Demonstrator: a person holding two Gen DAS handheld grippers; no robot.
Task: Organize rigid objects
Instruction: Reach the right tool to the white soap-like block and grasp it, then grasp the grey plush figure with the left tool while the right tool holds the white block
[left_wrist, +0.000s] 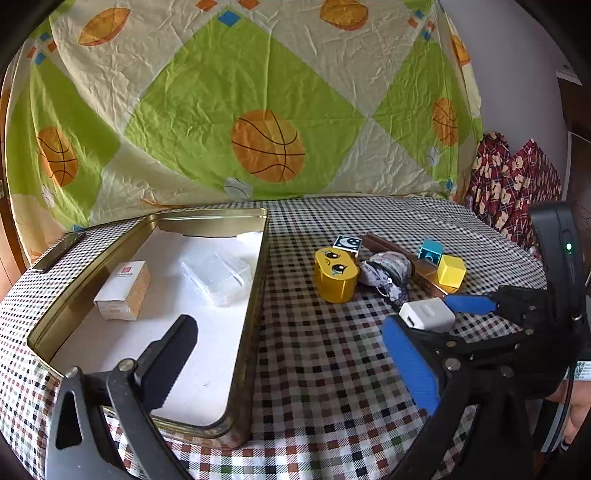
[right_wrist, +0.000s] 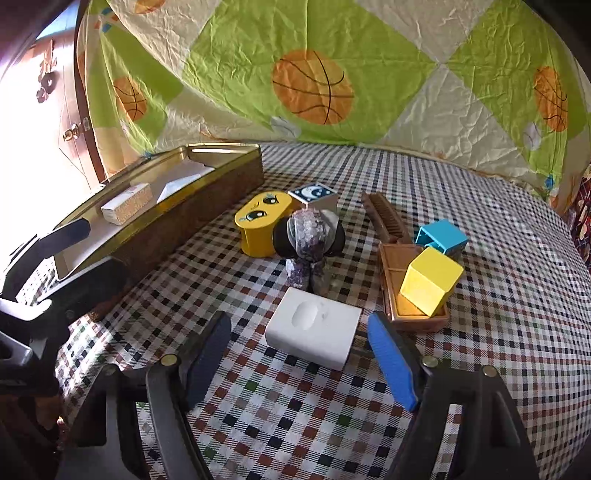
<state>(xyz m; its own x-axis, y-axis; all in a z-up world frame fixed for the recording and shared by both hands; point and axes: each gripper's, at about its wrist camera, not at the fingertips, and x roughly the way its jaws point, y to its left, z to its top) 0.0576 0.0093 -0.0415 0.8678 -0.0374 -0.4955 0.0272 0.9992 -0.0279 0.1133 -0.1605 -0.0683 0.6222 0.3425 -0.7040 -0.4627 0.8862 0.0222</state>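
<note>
Your right tool (right_wrist: 299, 354) sits low in the right wrist view with its fingers spread wide, released, and the white charger block (right_wrist: 313, 328) lies on the checked bench (right_wrist: 498, 295) between them, touching neither blue pad. In the left wrist view that same right tool (left_wrist: 439, 314) shows at the right edge, bracketing the charger (left_wrist: 428, 314). Your left tool (left_wrist: 295, 362) is also released, jaws far apart: its dark left finger hangs over the gold tin tray (left_wrist: 255, 295) at the lower left of the frame, its blue right finger over the cloth. Inside the tray, a small white-and-tan box (left_wrist: 123, 290) sits at the left and a clear plastic case (left_wrist: 218, 277) nearer the middle. Beyond the charger, in the middle of the right wrist view, you have the yellow face box (right_wrist: 260, 223), a moon-printed cube (right_wrist: 314, 195), a mottled pouch (right_wrist: 310, 236), a brown comb (right_wrist: 388, 218), a blue block (right_wrist: 441, 236), and a yellow cube (right_wrist: 430, 280) resting on a brown holder (right_wrist: 395, 266).
</note>
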